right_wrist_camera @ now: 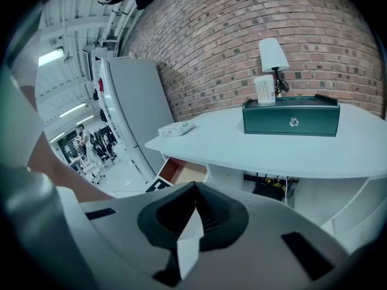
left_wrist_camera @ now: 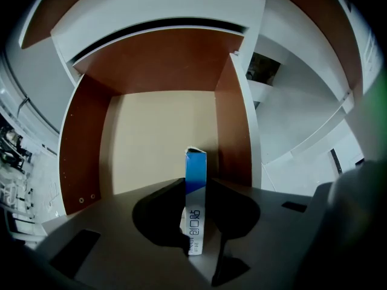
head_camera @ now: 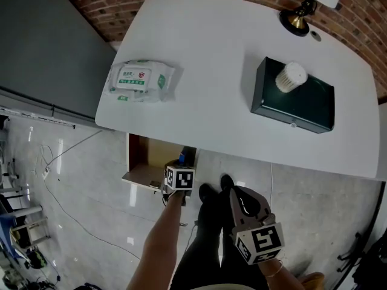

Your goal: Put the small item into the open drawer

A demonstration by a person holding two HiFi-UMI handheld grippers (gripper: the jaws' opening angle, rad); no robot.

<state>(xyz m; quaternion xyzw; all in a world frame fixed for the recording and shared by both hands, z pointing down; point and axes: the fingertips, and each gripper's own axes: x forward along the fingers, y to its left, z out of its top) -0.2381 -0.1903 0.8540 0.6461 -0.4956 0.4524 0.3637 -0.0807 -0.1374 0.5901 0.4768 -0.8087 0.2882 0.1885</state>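
Pinching the small box (left_wrist_camera: pixel 195 165) in the left hand-held gripper (left_wrist_camera: pixel 196 186), long axis pointing straight into the open drawer (left_wrist_camera: pixel 148 144), by its right wall; right hand-held gripper (right_wrist_camera: pixel 195 189) closed, empty, farther back.

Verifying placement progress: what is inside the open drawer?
Inside the drawer only bare tan floor shows; the left hand-held gripper, shut on the small box, covers its front part.

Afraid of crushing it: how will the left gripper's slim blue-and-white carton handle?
The slim blue-and-white carton is probably light; its top flap looks bent, so squeezing may dent it. Narrow and tall, it would likely tip over in the open drawer.
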